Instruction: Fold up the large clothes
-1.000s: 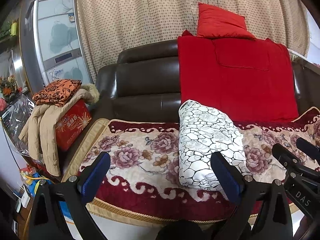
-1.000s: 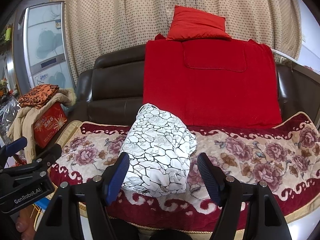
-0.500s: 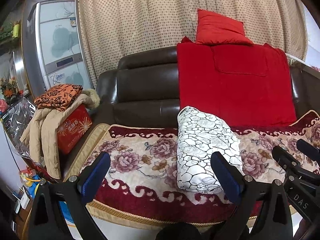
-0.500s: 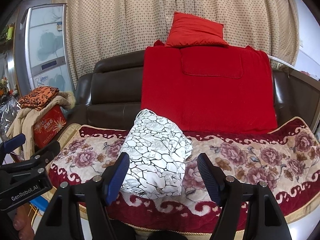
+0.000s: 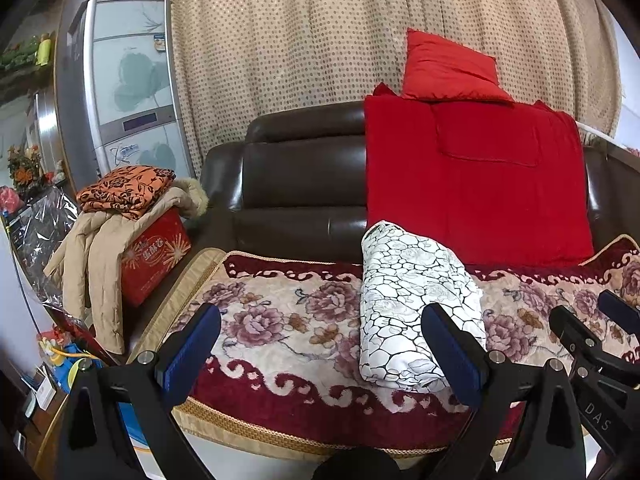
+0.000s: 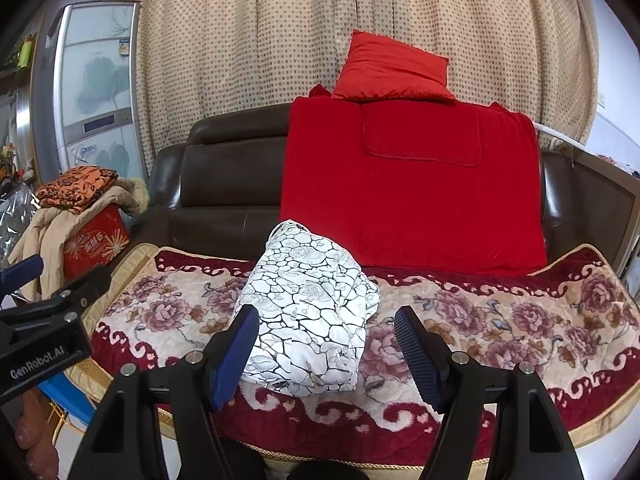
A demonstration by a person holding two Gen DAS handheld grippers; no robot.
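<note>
Folded garment (image 5: 416, 308) — white cloth with a black crackle-and-rose print — lies as a compact bundle on the floral seat cover (image 5: 288, 320) of a dark leather sofa (image 5: 296, 188), its far end just before the sofa back. In the left wrist view the bundle sits at about 3 o'clock from frame centre; in the right wrist view it sits at about 6 o'clock, near centre (image 6: 308, 308).

Left gripper (image 5: 320, 344): jaws spread wide, nothing between them; its right finger overlaps the bundle's near edge in the picture, and whether it touches cannot be told. Right gripper (image 6: 326, 344): jaws likewise released and empty, the bundle's near end seen between the blue pads without contact.

Behind the bundle, at 12 o'clock, a red blanket (image 6: 412, 188) drapes the sofa back, with a red cushion (image 6: 392, 68) on top. At 9 o'clock — a red box (image 5: 156, 256) bearing a beige coat (image 5: 100, 248) and orange patterned cloth (image 5: 124, 188).
</note>
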